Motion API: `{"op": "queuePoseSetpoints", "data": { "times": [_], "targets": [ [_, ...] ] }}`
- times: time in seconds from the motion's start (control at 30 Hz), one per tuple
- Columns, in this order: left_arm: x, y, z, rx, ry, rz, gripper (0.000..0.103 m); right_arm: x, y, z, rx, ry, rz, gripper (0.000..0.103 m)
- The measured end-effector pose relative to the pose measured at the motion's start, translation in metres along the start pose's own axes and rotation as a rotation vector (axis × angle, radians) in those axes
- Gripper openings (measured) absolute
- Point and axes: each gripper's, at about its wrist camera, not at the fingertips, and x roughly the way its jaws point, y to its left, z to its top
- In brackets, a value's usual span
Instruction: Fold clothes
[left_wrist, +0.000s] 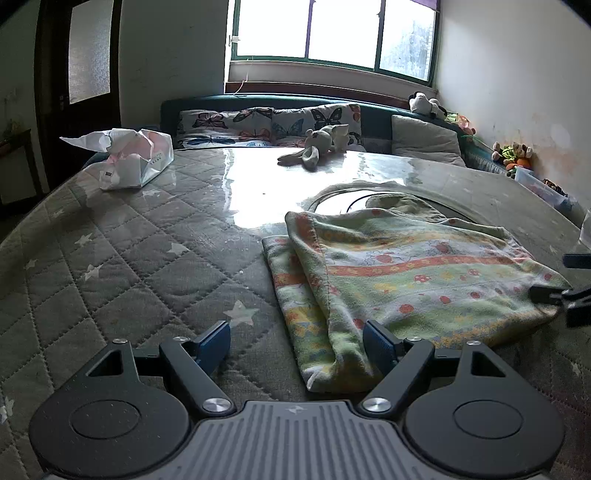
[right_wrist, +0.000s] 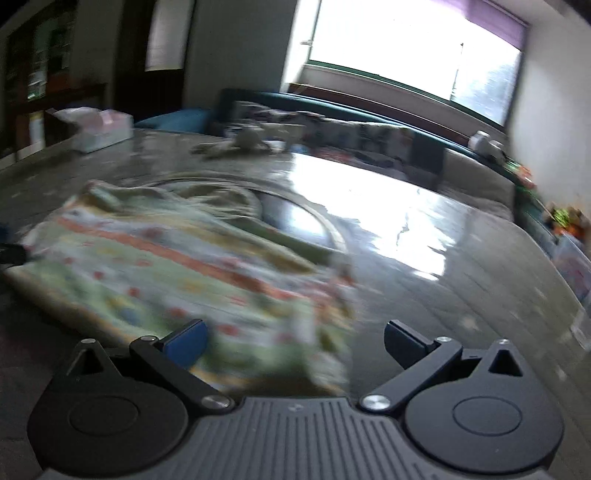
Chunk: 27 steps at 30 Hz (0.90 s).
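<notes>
A: Quilted grey bed cover (left_wrist: 140, 258) with white stars, glossy under glare from window (left_wrist: 332, 29). Butterfly pillows (left_wrist: 269, 125) along teal headboard, plush rabbit (left_wrist: 321, 146) just in front of them. Crumpled white paper bag (left_wrist: 129, 158) far left on the bed.

B: Garment?

A: Patterned cloth (left_wrist: 406, 280), pale green with orange stripes and red dots, lying folded on the bed, right of centre in left wrist view. Doubled edge at its left side, near corner reaching down between the left fingers.

B: Left claw?

A: Left claw (left_wrist: 297, 345) spread wide, blue pads apart. Right pad touching or just over the cloth's near corner, left pad over bare quilt. Nothing pinched.

B: Right claw?

A: Right claw (right_wrist: 295, 341) also wide open, nothing gripped. View heavily blurred. Cloth (right_wrist: 192, 266) lying left of centre there, near corner between the fingers; contact with pads not readable. Black claw tip seen at the cloth's right edge in left wrist view.
</notes>
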Motion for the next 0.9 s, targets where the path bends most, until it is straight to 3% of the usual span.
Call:
{"op": "queuePoseSetpoints", "data": {
  "times": [0.13, 0.37, 0.9],
  "targets": [
    [0.0, 0.0, 0.0, 0.0, -0.001, 0.0, 0.082, -0.003, -0.024, -0.006, 0.048, 0.001, -0.06, 0.103],
    [0.001, -0.001, -0.001, 0.005, 0.0, 0.003, 0.083, -0.005, -0.041, -0.018, 0.121, -0.001, -0.067, 0.103],
    [0.005, -0.006, 0.0, 0.016, 0.011, 0.002, 0.093, 0.0, -0.059, -0.026, 0.238, 0.013, 0.018, 0.103]
  ]
}}
